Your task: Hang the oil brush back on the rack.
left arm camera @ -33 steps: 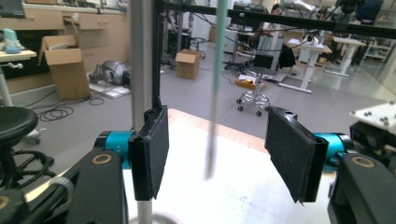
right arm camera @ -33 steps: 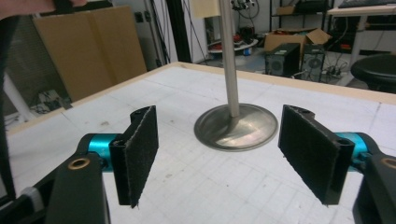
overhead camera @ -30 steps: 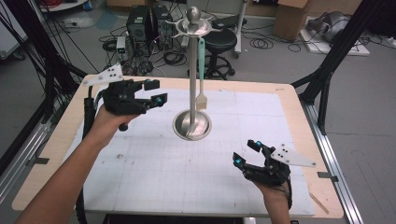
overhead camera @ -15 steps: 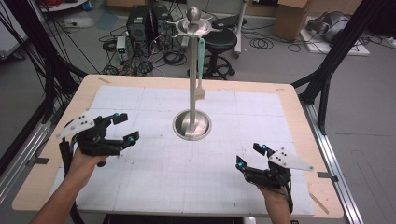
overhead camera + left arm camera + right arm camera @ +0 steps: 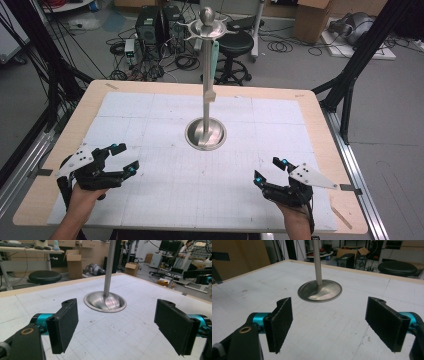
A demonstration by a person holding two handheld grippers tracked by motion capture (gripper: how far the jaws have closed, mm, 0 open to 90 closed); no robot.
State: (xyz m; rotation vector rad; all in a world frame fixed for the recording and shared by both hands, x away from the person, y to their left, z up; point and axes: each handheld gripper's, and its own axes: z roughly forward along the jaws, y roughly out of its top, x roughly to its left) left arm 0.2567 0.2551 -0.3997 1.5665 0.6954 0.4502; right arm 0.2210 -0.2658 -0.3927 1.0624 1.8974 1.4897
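Note:
A polished metal stand point(image 5: 205, 102) with a round base point(image 5: 205, 134) rises from the middle of the white gridded mat point(image 5: 165, 185). A pale green strip point(image 5: 214, 56) hangs from its top ring. My left gripper point(image 5: 127, 157) rests low at the front left, well short of the base. Its jaws have just been opening and stand wide with nothing between them point(image 5: 115, 327). My right gripper point(image 5: 269, 169) sits at the front right, jaws also just opened a little wider and empty point(image 5: 328, 325). Both point toward the stand's base point(image 5: 105, 302) point(image 5: 320, 291).
The mat covers a wooden table point(image 5: 320, 125) whose rim shows all around. Beyond the far edge stand a black stool point(image 5: 235, 45), computer boxes point(image 5: 150, 25) and loose cables on the floor. Black frame legs point(image 5: 350, 85) flank the table.
My left gripper has come down and back from beside the stand at the far left to the front left of the mat. The right gripper has stayed where it was.

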